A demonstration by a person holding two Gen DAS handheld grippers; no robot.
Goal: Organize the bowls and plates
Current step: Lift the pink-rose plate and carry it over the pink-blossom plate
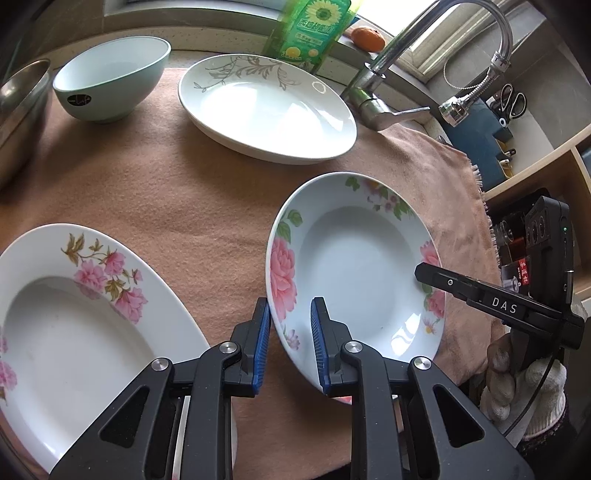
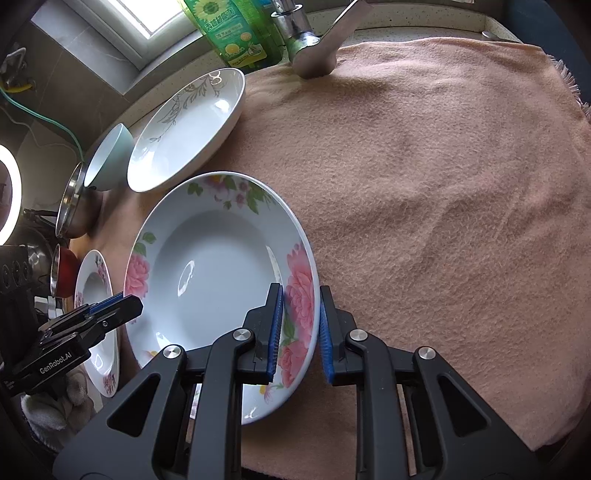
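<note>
Left wrist view: the left gripper (image 1: pixel 288 321) is pinching the near-left rim of the rose plate (image 1: pixel 354 273), its two blue pads (image 1: pixel 263 343) standing narrowly apart with the rim running between them and pressing on it. The right gripper (image 1: pixel 424 271) is reaching in from the right edge and lying over the opposite rim of the same plate, a gloved hand (image 1: pixel 524 387) showing below it. In the right wrist view the right gripper (image 2: pixel 301 321) is likewise closing narrowly on the plate's rim (image 2: pixel 221 280), one pad sitting inside on the painted rose and the other outside against the rim, while the left gripper (image 2: pixel 118 306) is gripping the far side. The plate is tilting, raised off the peach towel (image 1: pixel 184 192) on at least one side.

Just to the left, a second flowered plate (image 1: pixel 74 325) is lying flat on the towel. Farther back a white plate with a grey leaf pattern (image 1: pixel 266 107) is resting, with a pale green bowl (image 1: pixel 110 77) beside it and a steel bowl (image 1: pixel 18 107) at the left edge. Behind them a green bottle (image 1: pixel 314 29) is standing near the faucet (image 1: pixel 388 77), and an orange fruit (image 1: pixel 367 38) is sitting on the sill.
</note>
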